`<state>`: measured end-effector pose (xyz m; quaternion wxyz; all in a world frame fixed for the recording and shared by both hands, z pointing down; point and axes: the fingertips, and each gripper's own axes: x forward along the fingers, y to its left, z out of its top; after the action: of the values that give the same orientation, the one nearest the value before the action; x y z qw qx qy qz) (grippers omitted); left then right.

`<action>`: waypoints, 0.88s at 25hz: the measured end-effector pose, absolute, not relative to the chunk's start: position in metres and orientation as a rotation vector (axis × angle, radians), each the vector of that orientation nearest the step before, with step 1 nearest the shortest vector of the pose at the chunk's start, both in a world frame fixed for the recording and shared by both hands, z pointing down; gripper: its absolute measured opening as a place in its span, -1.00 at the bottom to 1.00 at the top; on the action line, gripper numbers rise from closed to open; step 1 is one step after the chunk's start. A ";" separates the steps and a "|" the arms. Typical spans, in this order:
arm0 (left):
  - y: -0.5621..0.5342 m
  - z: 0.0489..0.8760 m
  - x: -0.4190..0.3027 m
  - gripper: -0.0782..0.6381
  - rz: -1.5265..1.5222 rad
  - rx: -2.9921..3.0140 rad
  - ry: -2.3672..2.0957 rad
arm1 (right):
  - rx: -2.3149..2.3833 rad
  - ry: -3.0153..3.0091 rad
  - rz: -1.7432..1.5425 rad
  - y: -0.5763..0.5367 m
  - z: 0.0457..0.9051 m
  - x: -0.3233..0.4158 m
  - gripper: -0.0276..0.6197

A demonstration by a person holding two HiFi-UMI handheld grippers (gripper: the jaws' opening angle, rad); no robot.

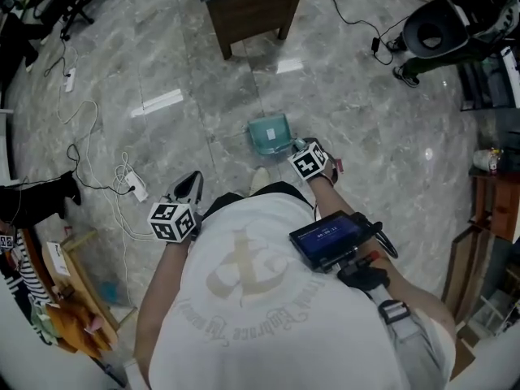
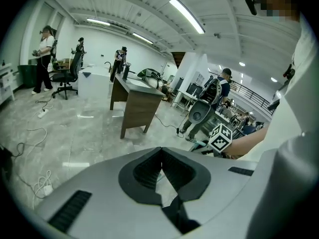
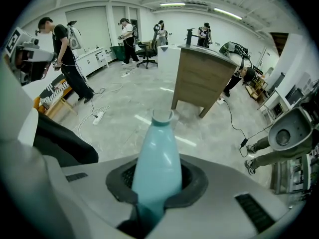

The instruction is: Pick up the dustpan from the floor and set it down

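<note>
The teal dustpan shows in the head view just ahead of the person's feet, its pan low over the grey marble floor; whether it touches the floor I cannot tell. My right gripper is shut on its handle. In the right gripper view that teal handle runs up between the pads, which press on both sides of it. My left gripper hangs to the left of the person's body, well apart from the dustpan. In its own view the left gripper has its tips touching, with nothing between them.
A wooden desk stands beyond the dustpan. White cables and a power strip lie on the floor at the left. A dark machine sits at the upper right, wooden shelving at the right edge. Several people stand far off.
</note>
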<state>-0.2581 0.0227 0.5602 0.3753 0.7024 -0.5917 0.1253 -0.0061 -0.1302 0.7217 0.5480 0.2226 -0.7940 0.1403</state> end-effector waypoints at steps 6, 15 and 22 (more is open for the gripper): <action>0.026 0.560 -0.257 -0.75 0.328 1.763 -1.536 | 0.517 -1.876 0.299 -0.143 0.738 -0.019 -0.66; 0.046 0.561 -0.276 -0.75 0.340 1.679 -1.594 | 0.528 -1.875 0.296 -0.153 0.761 -0.042 -0.66; 0.055 0.558 -0.279 -0.75 0.354 1.662 -1.606 | 0.534 -1.868 0.312 -0.146 0.772 -0.048 -0.66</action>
<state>-0.2794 0.0551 0.5579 0.3910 0.6543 -0.6322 0.1393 -0.0477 -0.1456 0.7715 0.5538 0.2261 -0.7904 0.1319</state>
